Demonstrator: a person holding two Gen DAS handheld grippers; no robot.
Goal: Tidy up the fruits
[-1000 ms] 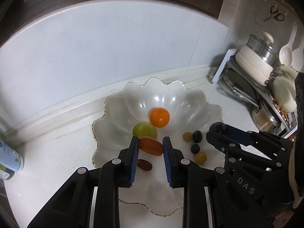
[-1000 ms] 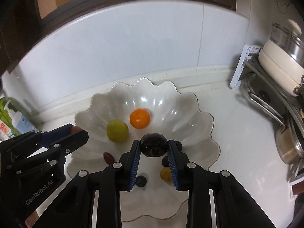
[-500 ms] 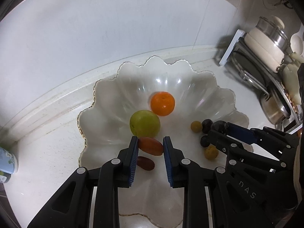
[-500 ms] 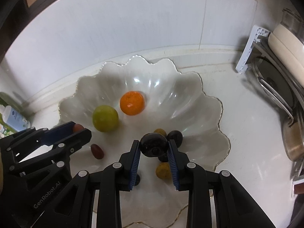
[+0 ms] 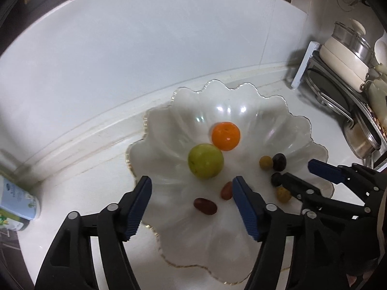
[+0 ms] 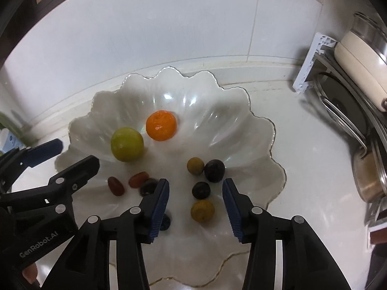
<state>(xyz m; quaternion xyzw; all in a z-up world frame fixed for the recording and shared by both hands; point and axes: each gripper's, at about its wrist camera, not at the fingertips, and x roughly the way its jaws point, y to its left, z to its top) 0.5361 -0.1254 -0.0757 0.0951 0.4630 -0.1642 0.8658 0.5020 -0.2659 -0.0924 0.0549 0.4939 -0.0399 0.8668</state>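
The far half of the scalloped bowl (image 6: 256, 145) is free behind the orange fruit (image 6: 161, 125) and green fruit (image 6: 127, 144). Small fruits crowd its near floor. The worktop (image 6: 314, 159) is open until the pot rack (image 6: 338, 91) on the right; a bottle (image 5: 17, 200) stands at the left.

A pale, glossy worktop (image 6: 309, 159) runs along a white tiled wall. Directly on it sits a white scalloped bowl (image 6: 217, 130) with a thin gold rim, in the middle. At the far right stands a metal rack (image 6: 343, 111) of pots and lids. At the left edge, a labelled bottle (image 5: 17, 200).
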